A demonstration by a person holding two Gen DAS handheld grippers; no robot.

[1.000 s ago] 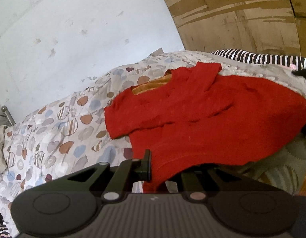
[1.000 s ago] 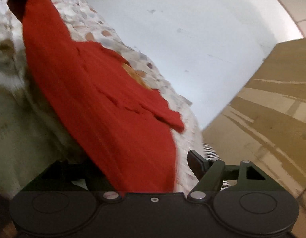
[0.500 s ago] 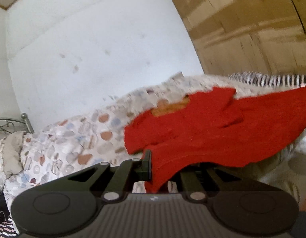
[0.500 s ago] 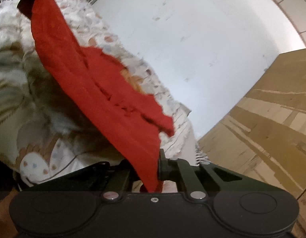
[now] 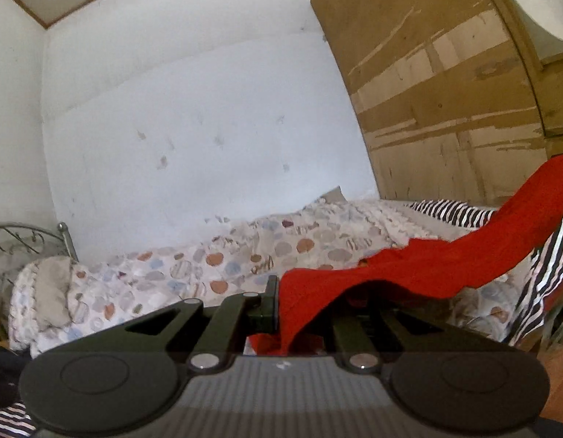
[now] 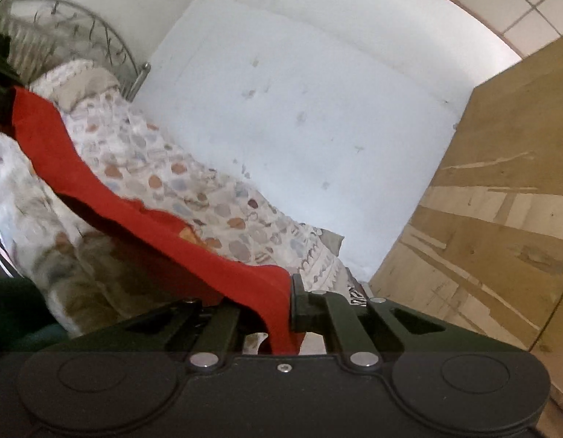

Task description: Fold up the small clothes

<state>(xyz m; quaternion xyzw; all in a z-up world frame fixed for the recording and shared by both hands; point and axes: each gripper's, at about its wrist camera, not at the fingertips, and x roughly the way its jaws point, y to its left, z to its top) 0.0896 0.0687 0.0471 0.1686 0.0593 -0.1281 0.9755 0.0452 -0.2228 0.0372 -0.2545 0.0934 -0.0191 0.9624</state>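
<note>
Fingers on both sides are clamping the red shirt, one edge each. On my left gripper the cloth is pinched between the fingers and running away toward two o'clock, climbing to the frame edge. On my right gripper the cloth is caught the same way and streaming off toward ten o'clock, where a dark shape at the far end looks like the other gripper, though I cannot be sure.

So the shirt is hanging in the air as a sagging band between my two hands, its long axis running from one grip to the other, above the patterned bedspread. Its middle is drooping low, close to the bed; whether it is touching I cannot tell.

I am judging the next move as laying or folding it onto the bed. Neither hand is nearer; both are at the ends. A striped cloth is lying around one o'clock from the left grip, near the landing area.
</note>
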